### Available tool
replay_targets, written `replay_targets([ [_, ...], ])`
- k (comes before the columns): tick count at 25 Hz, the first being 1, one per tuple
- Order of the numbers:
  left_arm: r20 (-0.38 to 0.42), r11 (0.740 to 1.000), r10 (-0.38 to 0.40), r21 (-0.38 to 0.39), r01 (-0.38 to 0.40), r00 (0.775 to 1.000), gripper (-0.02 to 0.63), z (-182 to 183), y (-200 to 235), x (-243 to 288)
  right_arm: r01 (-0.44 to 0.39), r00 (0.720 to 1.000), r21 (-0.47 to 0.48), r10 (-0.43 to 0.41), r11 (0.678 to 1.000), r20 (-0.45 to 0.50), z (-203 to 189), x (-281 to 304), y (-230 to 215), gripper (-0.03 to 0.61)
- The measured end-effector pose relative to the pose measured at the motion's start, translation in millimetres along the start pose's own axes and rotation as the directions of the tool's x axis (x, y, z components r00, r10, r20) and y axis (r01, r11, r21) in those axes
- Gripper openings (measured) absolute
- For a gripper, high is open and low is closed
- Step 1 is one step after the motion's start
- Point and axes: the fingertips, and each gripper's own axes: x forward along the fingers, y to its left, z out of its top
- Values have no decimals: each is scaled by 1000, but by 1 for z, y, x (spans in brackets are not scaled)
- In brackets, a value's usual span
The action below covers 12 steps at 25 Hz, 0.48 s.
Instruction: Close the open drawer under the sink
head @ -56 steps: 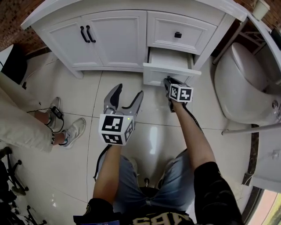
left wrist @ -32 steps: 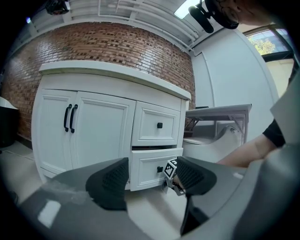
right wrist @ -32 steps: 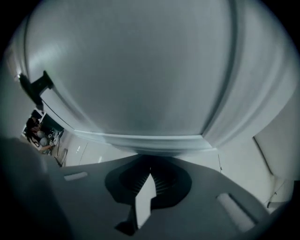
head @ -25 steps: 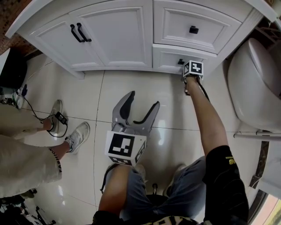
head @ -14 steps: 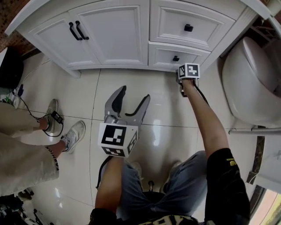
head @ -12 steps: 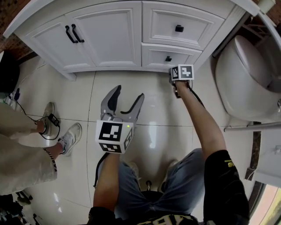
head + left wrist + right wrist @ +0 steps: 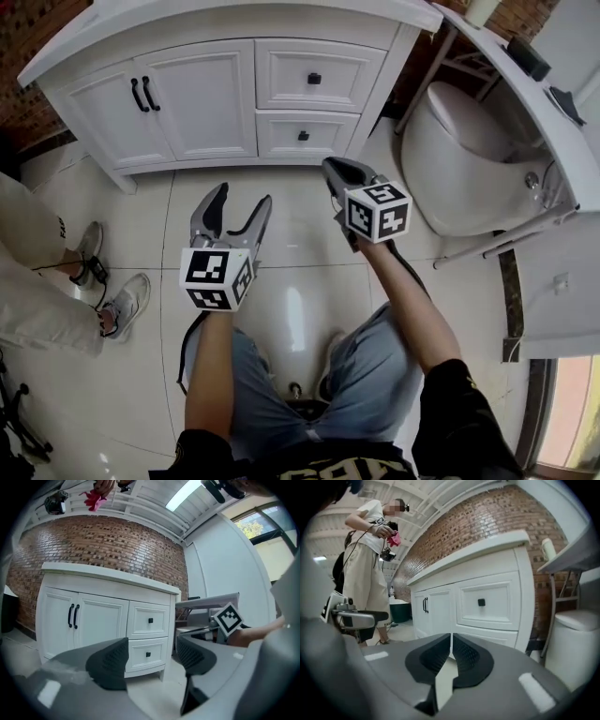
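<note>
White drawer point(image 7: 303, 134) flush in vanity point(image 7: 200, 98); right gripper point(image 7: 330, 167) pinched together, left gripper point(image 7: 241, 195) agape, both near level.

Person: black short-sleeved T-shirt point(image 7: 459, 422) with pale lettering across the chest, and blue denim shorts point(image 7: 361, 384).
Left gripper point(image 7: 242, 195) and right gripper point(image 7: 330, 167): grey curved jaws with black ribbed pads point(image 7: 110, 660). Each carries a white cube point(image 7: 216, 278) with black square markers.
A thin black cable point(image 7: 181, 354) runs beside the left forearm, and another along the right.

Glossy tile floor point(image 7: 141, 375), white vanity point(image 7: 197, 103) standing on it, toilet point(image 7: 459, 159) beside
</note>
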Motion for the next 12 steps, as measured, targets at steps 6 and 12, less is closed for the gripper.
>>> replay_targets([
  [6, 9, 998, -42, 38, 41, 999, 322, 6, -33, -7, 110, 989, 7, -110, 994, 97, -4, -82, 22, 177],
  [12, 48, 999, 5, 48, -8, 999, 322, 18, -32, -12, 249, 943, -36, -234, 968, 238, 23, -105, 13, 339],
])
